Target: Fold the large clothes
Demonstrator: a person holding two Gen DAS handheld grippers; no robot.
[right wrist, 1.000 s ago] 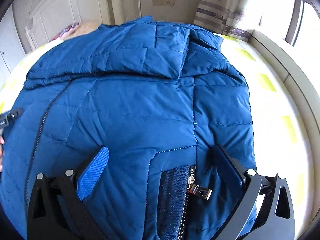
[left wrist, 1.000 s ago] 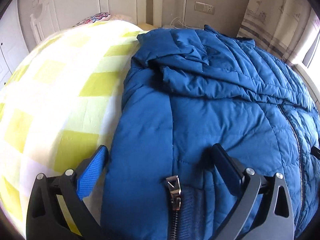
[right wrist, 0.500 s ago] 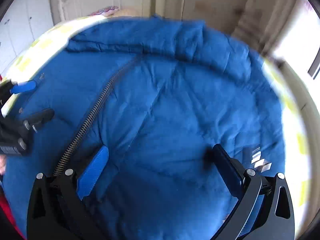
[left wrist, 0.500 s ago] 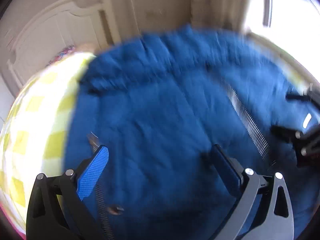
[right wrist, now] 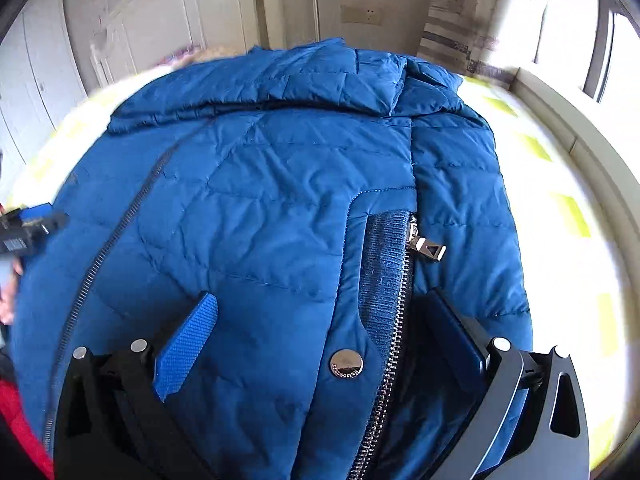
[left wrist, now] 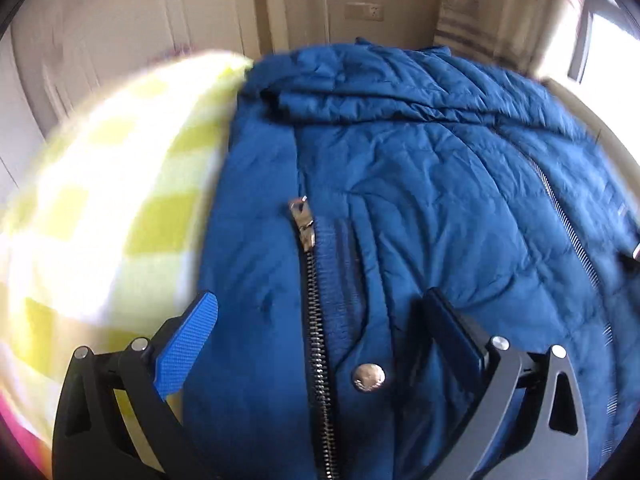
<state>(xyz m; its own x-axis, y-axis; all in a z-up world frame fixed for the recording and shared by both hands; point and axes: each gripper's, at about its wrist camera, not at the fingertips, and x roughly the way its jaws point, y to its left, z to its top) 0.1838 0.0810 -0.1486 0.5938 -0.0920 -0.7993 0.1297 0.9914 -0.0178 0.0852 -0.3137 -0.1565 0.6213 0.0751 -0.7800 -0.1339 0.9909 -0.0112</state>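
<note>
A blue padded jacket lies spread on a bed with a yellow-and-white checked cover, its hood bunched at the far end near the headboard. The left gripper sits over the near hem on the jacket's left side, jaws wide apart and holding nothing; the cloth lies between and under them. The right gripper is the same at the other side of the hem: jaws spread wide, nothing clamped.

The shell looks like thin, smooth nylon, stitched into puffy quilted panels, so it will likely feel light, soft and rather slippery, and spring back when pressed. A single layer may slide out of a pinch; taking a thick fold at the hem corner, or by the ribbed knit panel, should hold better. The metal parts are the stiff bits: side zip, its pull tab, a round snap, and the long front zip. These are best kept flat, not bent into a crease.
</note>
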